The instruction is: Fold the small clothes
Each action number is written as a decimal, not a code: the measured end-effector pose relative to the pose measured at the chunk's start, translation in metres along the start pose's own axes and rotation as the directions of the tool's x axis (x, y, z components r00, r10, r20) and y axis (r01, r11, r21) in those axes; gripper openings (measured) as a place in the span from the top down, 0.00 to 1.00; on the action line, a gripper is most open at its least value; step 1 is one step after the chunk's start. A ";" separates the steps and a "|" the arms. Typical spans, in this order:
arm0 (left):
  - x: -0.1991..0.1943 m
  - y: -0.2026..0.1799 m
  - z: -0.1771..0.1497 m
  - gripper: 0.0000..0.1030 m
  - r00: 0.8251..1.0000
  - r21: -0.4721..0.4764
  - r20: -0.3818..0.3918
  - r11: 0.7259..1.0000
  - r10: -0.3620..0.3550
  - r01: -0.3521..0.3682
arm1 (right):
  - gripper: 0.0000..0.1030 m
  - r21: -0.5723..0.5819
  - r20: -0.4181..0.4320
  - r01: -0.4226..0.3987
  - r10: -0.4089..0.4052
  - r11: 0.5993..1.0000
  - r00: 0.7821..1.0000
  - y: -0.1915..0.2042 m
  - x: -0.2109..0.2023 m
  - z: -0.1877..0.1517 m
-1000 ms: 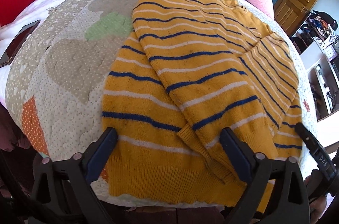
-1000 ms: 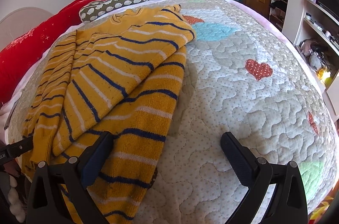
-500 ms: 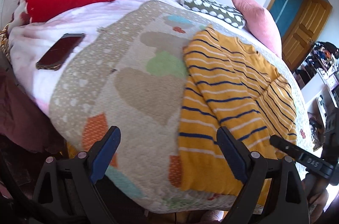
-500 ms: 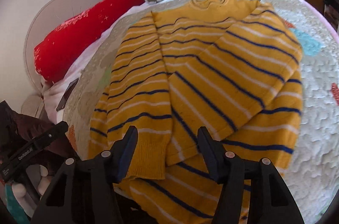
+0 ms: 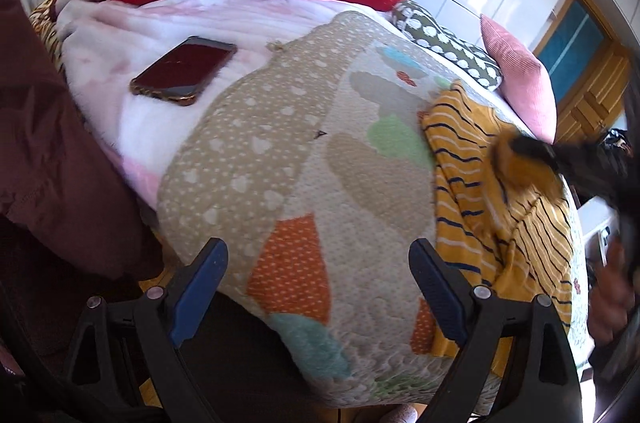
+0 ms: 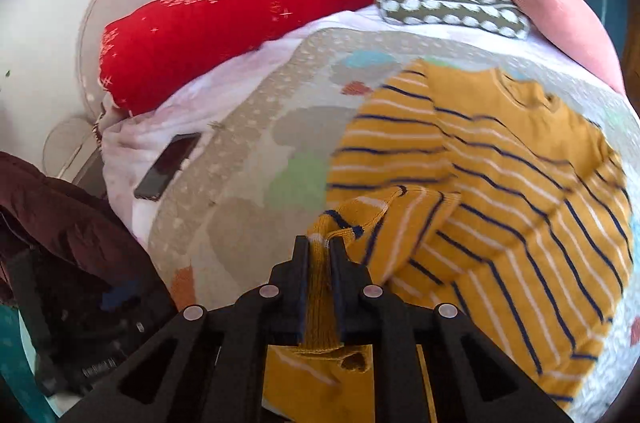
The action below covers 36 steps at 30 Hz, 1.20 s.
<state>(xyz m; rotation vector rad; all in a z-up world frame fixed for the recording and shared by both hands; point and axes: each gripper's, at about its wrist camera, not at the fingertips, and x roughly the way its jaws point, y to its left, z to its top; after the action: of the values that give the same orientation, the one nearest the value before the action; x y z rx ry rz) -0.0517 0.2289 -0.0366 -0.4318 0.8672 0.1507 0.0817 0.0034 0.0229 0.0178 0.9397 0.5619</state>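
Right gripper [image 6: 320, 255] jaws clamped on the hem corner of the yellow striped sweater [image 6: 500, 183], lifted off the quilt [image 6: 248, 143]. The sweater body lies ahead and right of those jaws, long axis toward the pillows. Left gripper [image 5: 320, 287] jaws wide apart, empty, angled down over bare quilt, the sweater off to its right.

Left hand-held gripper [image 5: 316, 287] (jaws wide) above quilt [image 5: 280, 159].
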 end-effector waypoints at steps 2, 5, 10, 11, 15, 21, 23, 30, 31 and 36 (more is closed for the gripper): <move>-0.003 0.009 -0.001 0.11 1.000 -0.011 0.004 1.000 0.020 -0.020 | 0.89 -0.064 -0.009 -0.041 0.041 0.997 0.999 0.036 0.033 0.029; -0.008 0.020 -0.003 0.11 0.999 -0.025 0.010 0.999 0.047 -0.046 | 0.89 -0.130 -0.062 -0.105 0.097 0.986 0.993 0.091 0.092 0.054; -0.009 0.026 -0.004 0.11 0.999 -0.038 0.007 0.998 0.051 -0.051 | 0.87 -0.199 -0.174 -0.155 0.121 0.968 0.977 0.137 0.148 0.048; -0.008 0.025 -0.004 0.11 0.999 -0.034 0.006 0.998 0.047 -0.047 | 0.86 -0.184 -0.166 -0.172 0.142 0.968 0.976 0.134 0.143 0.047; -0.003 0.013 -0.002 0.11 1.000 -0.011 -0.002 1.000 0.008 -0.008 | 0.57 -0.147 -0.048 -0.080 0.073 0.986 0.996 0.069 0.084 0.031; 0.005 -0.024 -0.010 0.11 0.999 0.048 -0.038 0.998 -0.038 0.039 | 0.39 0.104 0.063 0.422 -0.429 0.901 0.901 -0.122 -0.028 -0.005; 0.006 -0.038 -0.013 0.11 0.997 0.067 -0.054 0.996 -0.049 0.052 | 0.38 0.210 0.048 0.541 -0.561 0.814 0.826 -0.184 -0.054 -0.015; -0.006 -0.089 -0.025 0.11 0.999 0.181 -0.035 0.983 0.021 -0.014 | 0.32 0.546 -0.030 0.405 -0.467 0.733 0.884 -0.345 -0.056 -0.018; -0.008 -0.096 -0.027 0.11 0.999 0.199 -0.031 0.979 0.045 -0.038 | 0.32 0.593 -0.025 0.342 -0.407 0.729 0.913 -0.356 -0.048 -0.019; -0.003 -0.125 -0.027 0.11 0.993 0.278 -0.013 0.954 0.119 -0.110 | 0.82 0.609 0.020 0.167 -0.226 0.775 0.974 -0.363 -0.024 -0.005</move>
<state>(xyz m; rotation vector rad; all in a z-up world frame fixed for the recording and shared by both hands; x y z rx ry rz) -0.0355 0.1043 -0.0114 -0.1218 0.9273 0.1275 0.2299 -0.3196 -0.0537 0.5175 0.9839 0.0408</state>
